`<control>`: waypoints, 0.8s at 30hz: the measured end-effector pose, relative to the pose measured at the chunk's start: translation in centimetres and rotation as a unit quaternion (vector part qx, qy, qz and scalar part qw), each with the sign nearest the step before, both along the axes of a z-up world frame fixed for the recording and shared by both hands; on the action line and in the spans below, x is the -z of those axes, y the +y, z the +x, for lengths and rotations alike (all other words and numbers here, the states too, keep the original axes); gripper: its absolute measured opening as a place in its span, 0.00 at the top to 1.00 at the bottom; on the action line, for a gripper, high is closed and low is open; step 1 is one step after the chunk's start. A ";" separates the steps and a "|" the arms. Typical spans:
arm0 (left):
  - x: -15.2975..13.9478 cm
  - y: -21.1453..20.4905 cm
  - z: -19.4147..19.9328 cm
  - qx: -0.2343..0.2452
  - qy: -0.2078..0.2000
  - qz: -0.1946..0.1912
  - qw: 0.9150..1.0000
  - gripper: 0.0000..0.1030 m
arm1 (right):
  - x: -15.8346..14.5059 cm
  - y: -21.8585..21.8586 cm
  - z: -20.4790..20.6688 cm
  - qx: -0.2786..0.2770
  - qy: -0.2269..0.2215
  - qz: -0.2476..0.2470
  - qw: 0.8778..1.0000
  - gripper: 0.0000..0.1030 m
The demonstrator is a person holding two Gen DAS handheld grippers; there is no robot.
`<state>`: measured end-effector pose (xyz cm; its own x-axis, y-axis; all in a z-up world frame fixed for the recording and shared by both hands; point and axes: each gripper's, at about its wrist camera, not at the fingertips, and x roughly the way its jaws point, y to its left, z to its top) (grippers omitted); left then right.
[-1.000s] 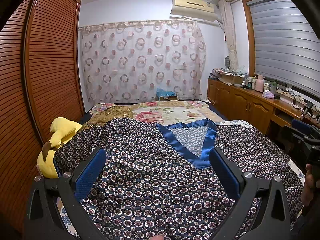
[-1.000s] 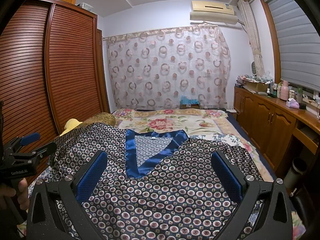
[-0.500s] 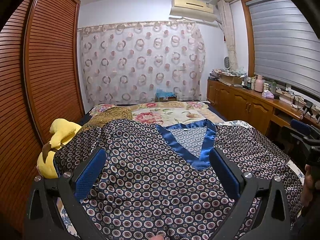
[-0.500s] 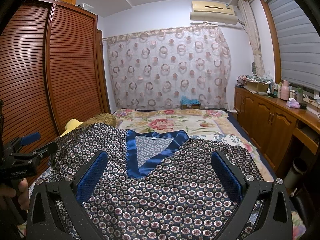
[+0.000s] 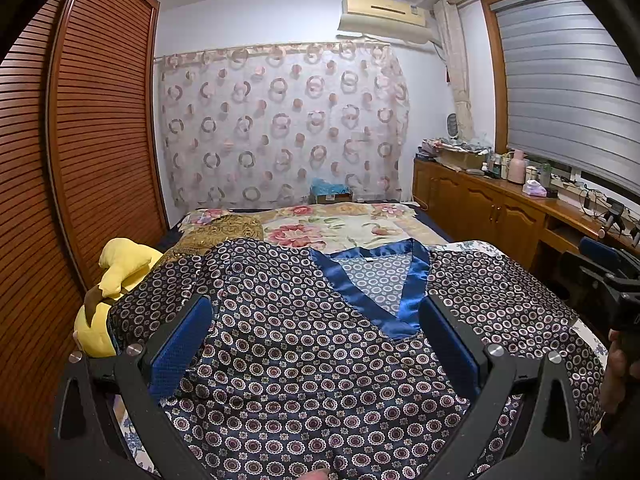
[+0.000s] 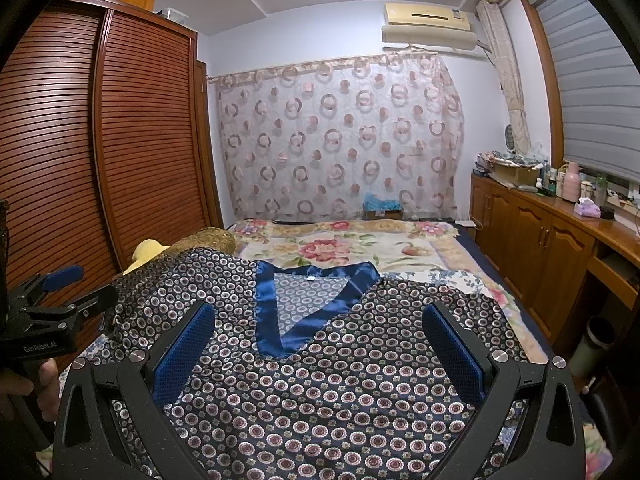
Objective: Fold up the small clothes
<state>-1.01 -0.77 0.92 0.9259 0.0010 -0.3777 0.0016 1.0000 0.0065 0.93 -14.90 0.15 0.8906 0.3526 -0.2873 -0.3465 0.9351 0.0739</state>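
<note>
While shirt [image 5: 304,364] lies flat, both grippers' fingers [image 6: 182,352] spread above.

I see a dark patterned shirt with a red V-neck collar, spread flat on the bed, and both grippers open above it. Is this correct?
Not quite: the collar is blue, not red, as the right wrist view shows. The rest holds: the shirt lies spread on the bed, with the left gripper and right gripper open above it.
</note>
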 end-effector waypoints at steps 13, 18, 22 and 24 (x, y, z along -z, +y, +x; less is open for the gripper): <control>1.5 3.3 0.4 -0.027 0.030 -0.004 0.999 0.00 | 0.7 1.1 1.0 -0.028 0.013 -0.006 0.999 0.00; 2.3 6.1 0.5 -0.046 0.040 -0.008 0.998 0.00 | 1.0 1.9 1.6 -0.049 0.019 -0.010 0.999 0.00; 2.9 8.2 0.5 -0.058 0.047 -0.009 0.997 0.00 | 1.2 2.2 1.9 -0.063 0.023 -0.015 0.998 0.00; 3.4 9.3 0.6 -0.063 0.052 -0.007 0.997 0.00 | 1.2 2.5 2.2 -0.072 0.026 -0.018 0.997 0.00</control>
